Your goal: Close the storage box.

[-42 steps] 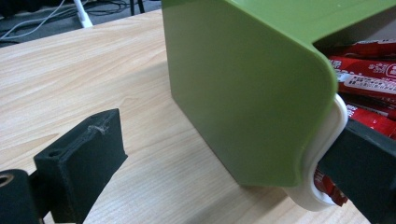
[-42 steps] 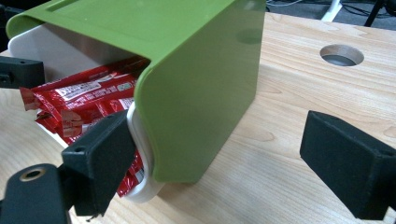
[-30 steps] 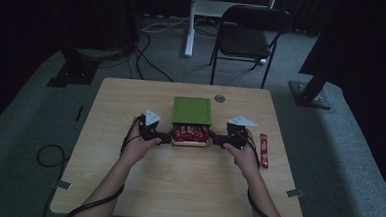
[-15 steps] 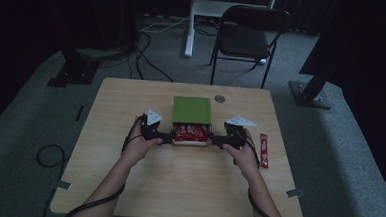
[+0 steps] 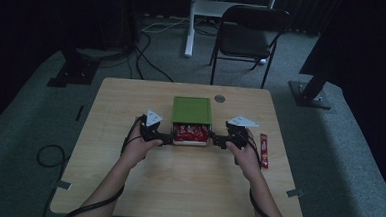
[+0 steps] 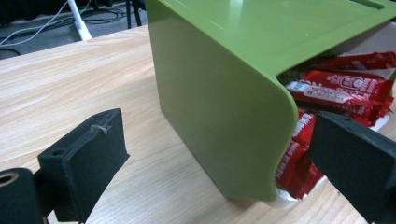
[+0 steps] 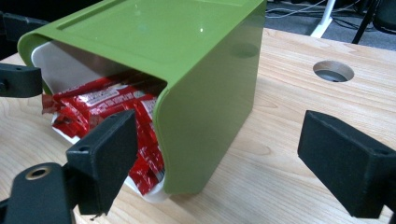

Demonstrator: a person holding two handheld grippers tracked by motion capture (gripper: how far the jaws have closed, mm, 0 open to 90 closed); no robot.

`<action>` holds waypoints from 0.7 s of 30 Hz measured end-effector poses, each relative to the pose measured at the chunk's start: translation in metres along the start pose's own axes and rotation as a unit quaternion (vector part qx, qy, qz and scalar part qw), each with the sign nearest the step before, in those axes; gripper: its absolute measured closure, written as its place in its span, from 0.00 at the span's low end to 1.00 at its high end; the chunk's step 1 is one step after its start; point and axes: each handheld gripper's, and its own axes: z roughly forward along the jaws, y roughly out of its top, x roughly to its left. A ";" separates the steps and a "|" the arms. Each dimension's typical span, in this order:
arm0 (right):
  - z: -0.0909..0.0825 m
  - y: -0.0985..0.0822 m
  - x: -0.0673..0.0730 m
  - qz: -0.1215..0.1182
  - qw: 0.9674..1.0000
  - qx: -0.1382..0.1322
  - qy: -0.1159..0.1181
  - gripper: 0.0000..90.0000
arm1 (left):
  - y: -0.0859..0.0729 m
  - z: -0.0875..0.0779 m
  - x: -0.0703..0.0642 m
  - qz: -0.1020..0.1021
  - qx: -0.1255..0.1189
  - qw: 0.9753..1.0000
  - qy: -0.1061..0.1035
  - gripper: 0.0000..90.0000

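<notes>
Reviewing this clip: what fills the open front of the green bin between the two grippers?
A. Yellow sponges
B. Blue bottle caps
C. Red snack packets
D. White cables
C. The green bin is packed with red snack packets, which spill out at its open front in both gripper views.

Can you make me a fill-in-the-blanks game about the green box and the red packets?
1. The box on the table is coloured ____.
2. The packets inside the box are coloured ____.
3. Both the left hand-held gripper and the right hand-held gripper have their jaws ____.
4. One loose packet lies beside the person's ____ hand.

Missing words: green; red; open; right
</notes>
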 end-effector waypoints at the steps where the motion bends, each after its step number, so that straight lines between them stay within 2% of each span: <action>1: -0.001 0.000 -0.001 0.002 1.000 -0.002 0.000 0.13 | -0.001 -0.001 0.000 0.003 0.002 1.000 0.000 0.05; 6: -0.004 -0.001 -0.003 0.003 1.000 -0.005 0.006 0.13 | -0.005 -0.004 0.001 0.002 0.006 1.000 0.003 0.05; 21: -0.013 -0.013 -0.009 0.006 1.000 0.006 -0.013 0.13 | -0.013 -0.015 0.005 -0.006 0.010 1.000 0.010 0.05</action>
